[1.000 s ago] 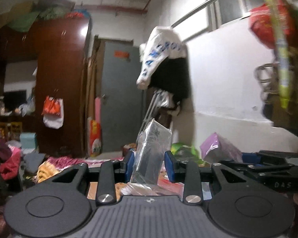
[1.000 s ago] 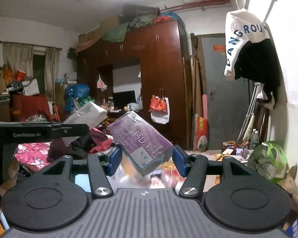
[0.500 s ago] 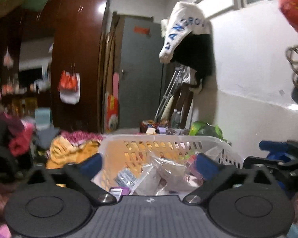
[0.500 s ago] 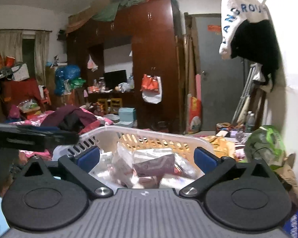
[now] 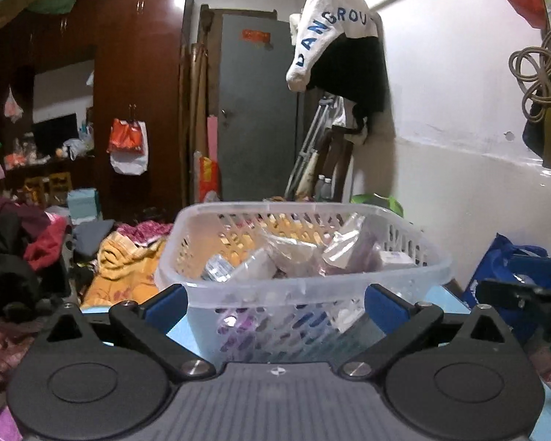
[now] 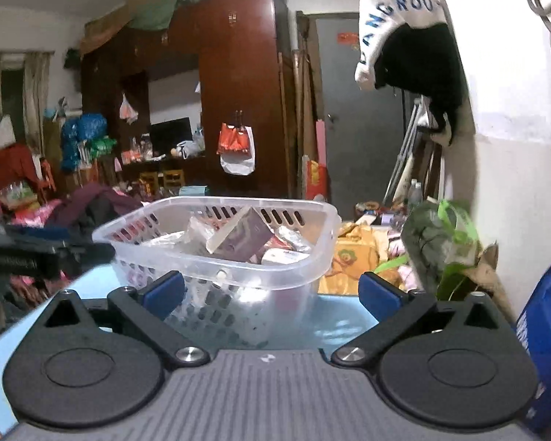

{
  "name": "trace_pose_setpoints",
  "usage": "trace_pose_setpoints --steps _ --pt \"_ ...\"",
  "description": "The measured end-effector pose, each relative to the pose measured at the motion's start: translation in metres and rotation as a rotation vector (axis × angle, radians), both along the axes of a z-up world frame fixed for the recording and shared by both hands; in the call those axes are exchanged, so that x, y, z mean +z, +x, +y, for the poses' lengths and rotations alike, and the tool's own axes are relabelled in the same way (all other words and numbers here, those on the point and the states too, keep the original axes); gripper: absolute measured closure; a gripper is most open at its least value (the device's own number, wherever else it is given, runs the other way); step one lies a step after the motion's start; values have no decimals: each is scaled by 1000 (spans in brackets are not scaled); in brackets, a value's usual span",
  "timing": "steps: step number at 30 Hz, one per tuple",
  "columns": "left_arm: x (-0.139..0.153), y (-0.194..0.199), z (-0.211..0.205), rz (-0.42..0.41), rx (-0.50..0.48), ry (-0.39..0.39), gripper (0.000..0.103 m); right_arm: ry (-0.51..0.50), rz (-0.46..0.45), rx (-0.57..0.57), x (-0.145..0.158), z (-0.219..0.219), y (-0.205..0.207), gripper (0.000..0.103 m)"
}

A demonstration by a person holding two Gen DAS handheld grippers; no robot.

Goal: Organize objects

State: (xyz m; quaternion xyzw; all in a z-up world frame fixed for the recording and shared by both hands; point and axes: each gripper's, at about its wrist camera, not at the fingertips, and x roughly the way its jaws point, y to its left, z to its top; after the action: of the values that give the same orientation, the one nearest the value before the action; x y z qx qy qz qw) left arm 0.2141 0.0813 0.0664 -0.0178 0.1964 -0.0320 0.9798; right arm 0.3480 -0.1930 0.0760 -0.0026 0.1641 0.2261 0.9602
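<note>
A clear plastic basket (image 5: 437, 268) stands on a light blue table, full of several bagged packets and small boxes. It also shows in the right wrist view (image 6: 323, 228), where a purple box (image 6: 244, 237) lies tilted on top of the pile. My left gripper (image 5: 273, 303) is open and empty, low in front of the basket's near wall. My right gripper (image 6: 272, 292) is open and empty, just short of the basket's near corner. The other gripper shows at the right edge of the left view (image 5: 521, 294) and at the left edge of the right view (image 6: 29, 257).
The light blue table (image 6: 334, 327) carries the basket. A blue bag (image 6: 547, 345) stands at the right by the white wall. A green plastic bag (image 6: 440, 242) lies beyond the table. Clothes are piled on the left (image 5: 14, 250). A dark wardrobe (image 5: 136, 84) stands behind.
Both grippers were shut on packets a second ago, the right on a purple box. Both have opened, the items now lie in the basket, and both grippers have drawn back and lower.
</note>
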Motion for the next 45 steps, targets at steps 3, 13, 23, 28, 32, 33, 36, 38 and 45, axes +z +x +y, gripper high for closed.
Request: trace_pose_setpoints --steps 3,13,23,28,32,33,36,38,45 --pt "-4 -2 1 17 -14 -23 0 2 10 -2 0 1 -4 0" --pt "-5 -13 1 15 -17 -22 0 -36 39 10 -10 10 -11 0" --pt "-2 -17 -2 5 -1 12 0 2 78 14 -14 1 -6 0" --pt "-3 -16 -6 8 -12 25 0 8 87 18 -14 -1 -6 0" --pt "-3 -17 -7 8 -15 25 0 3 85 19 -15 -2 -7 0" --pt "-2 -17 -8 8 -16 24 0 3 84 19 -15 -2 -7 0" --pt "-3 -18 -8 8 -21 21 0 -5 84 21 -16 -1 -7 0" --pt "-4 -19 -8 8 -22 24 0 0 88 23 -17 -2 -6 0" --pt "-5 -21 -7 8 -26 22 0 13 88 20 -16 -5 -6 0"
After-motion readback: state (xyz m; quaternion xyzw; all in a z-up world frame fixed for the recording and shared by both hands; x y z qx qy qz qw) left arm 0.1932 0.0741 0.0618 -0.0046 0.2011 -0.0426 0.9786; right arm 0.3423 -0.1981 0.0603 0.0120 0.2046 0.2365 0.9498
